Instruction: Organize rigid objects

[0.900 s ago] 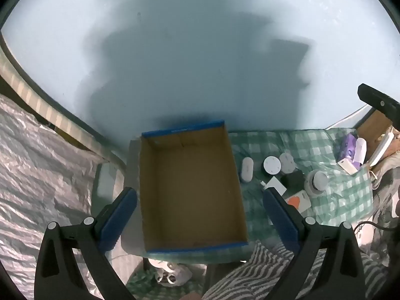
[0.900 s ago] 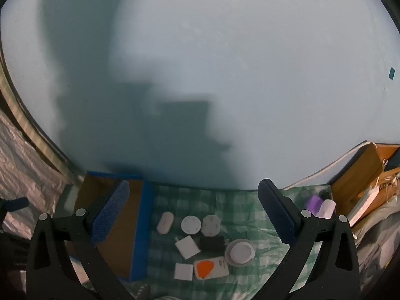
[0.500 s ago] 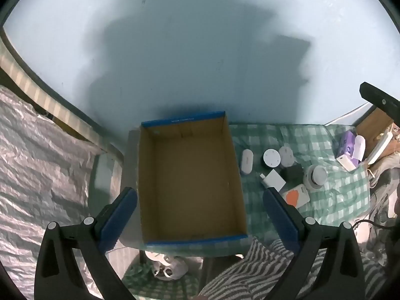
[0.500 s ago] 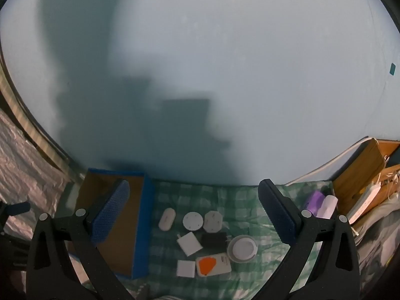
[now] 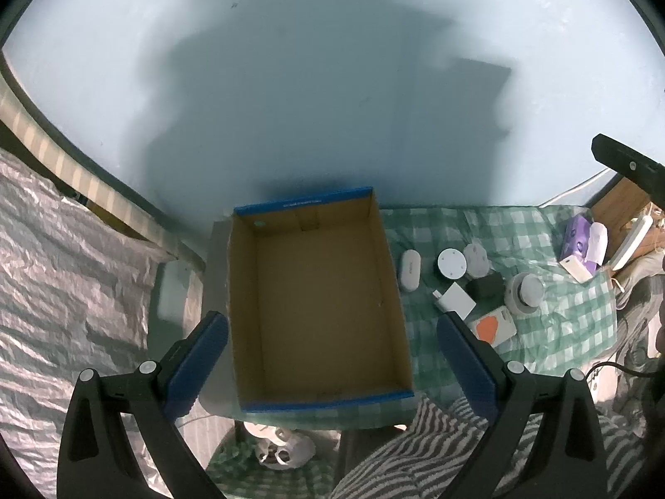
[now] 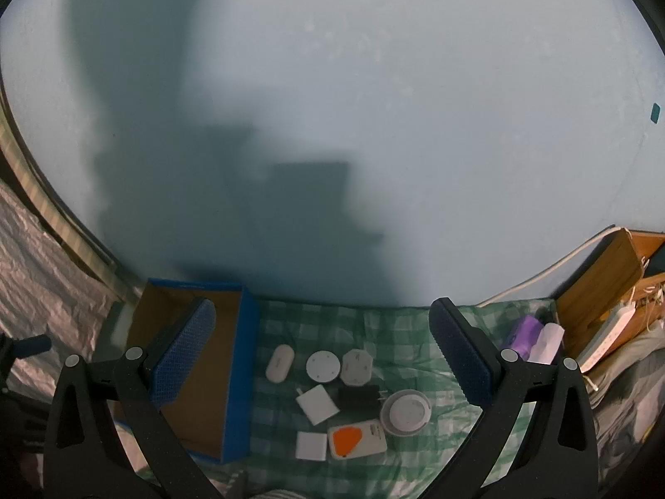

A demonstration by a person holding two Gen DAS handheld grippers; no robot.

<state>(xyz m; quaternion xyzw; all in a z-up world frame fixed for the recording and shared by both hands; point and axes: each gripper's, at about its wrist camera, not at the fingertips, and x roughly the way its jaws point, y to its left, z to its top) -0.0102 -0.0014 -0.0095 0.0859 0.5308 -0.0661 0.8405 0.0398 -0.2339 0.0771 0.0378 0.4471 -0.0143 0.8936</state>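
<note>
Both grippers stayed wide and empty while the view drew back a little from the table.

The left gripper (image 5: 332,357) hung over the empty cardboard box (image 5: 316,303), jaws spread wide around nothing; the right gripper (image 6: 322,357) was equally wide above the small gadgets (image 6: 320,405). Over the last second only the framing shifted: no item had moved. The gadgets lay clustered on the checked cloth (image 6: 415,332), just beside the box's right edge, so sorting had not yet begun.

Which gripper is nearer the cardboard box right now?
Left. The left gripper hangs open straddling the cardboard box; the right gripper hovers over the small devices beside it.
</note>
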